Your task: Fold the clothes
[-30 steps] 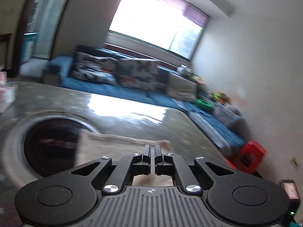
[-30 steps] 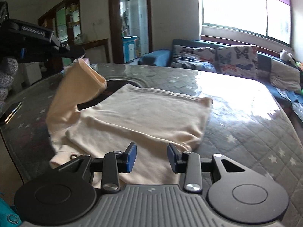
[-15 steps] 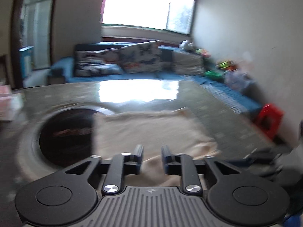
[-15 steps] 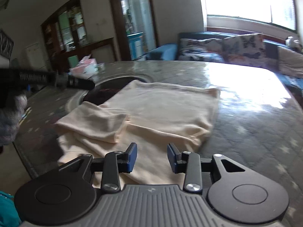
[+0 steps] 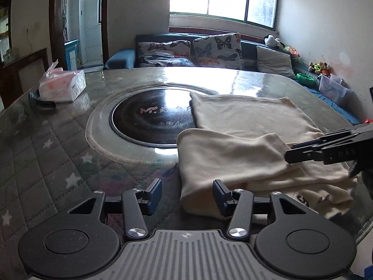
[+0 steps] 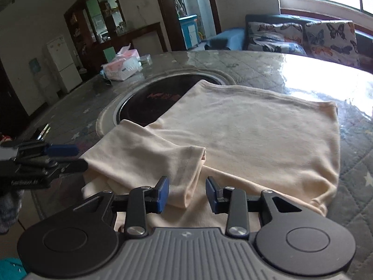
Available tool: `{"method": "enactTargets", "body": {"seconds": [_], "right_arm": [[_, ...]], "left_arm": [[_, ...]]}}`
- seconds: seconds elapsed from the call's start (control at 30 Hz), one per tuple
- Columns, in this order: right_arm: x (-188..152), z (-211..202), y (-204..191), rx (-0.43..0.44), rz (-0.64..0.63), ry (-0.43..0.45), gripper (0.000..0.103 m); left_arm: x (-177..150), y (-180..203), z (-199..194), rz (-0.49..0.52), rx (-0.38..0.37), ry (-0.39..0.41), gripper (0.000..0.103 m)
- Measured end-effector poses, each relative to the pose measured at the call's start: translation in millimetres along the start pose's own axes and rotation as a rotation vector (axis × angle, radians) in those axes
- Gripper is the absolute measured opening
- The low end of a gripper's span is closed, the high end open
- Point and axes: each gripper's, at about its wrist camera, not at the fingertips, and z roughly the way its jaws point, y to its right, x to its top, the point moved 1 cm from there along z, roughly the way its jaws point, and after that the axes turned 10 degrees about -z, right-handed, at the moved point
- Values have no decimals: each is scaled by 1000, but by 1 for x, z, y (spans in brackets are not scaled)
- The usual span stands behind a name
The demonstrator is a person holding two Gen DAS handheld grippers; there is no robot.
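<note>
I am holding my right hand-held gripper (image 6: 186, 192) just above the near edge of the cream garment (image 6: 256, 135), and the folded sleeve (image 6: 149, 156) is lying directly ahead of it, its near end sitting between the spread, empty fingers. The sleeve's long axis is running from my left hand-held gripper (image 5: 187, 194) across toward the right one, slanting over the body of the garment. My left hand-held gripper is hovering at the sleeve's shoulder end, also spread and gripping nothing, with the rounded fold of cloth just ahead and slightly to its right. Both are close; I judge the right one is better placed for the cuff end, the left for the outer fold.

The garment is lying on the tabletop (image 6: 268, 70) ahead of both hand-held grippers, mostly flat, its far corner overlapping the dark round cooktop (image 5: 149, 121) set into the surface. The cloth is looking soft, thin and pale, with a hemmed far edge and some bunching along the near edge. One sleeve is already lying folded inward; the body itself is looking as yet unfolded.
</note>
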Motion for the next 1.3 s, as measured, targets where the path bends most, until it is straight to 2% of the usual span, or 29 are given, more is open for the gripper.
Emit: {"method": "enactTargets", "body": {"seconds": [0.07,0.13,0.2,0.3,0.47,0.67,0.83,1.03,1.23,1.3], "right_arm": [[1,5,-2,-3,2,-13,33],[3,8,-5,-13,-2,-22,24],[6,8,-7,-28,-13,-26,10],[11,3,-11,-52,-37,-17,4],[25,-22,-18,-107,-109,42,3],[47,-71,-23,-210,-206,135,3],[49,-102,-25,-284,-244,186,3],[11,-96,-7,-332,-162,115,3],[-37,-64,18,-300,-30,-20,6],[-41,-66,20,-294,-28,-24,8]], "left_arm": [[-2,-1,2,1,-10,2,55],[-4,-2,4,-2,-22,-3,56],[-6,0,6,-2,-29,-11,56],[-9,4,9,5,-33,-17,56],[-11,10,13,33,-22,-4,56],[-15,20,15,98,10,17,56],[-18,23,14,126,34,29,55],[-19,22,11,139,42,32,55],[-19,19,6,161,34,11,56],[-17,16,1,164,22,1,56]]}}
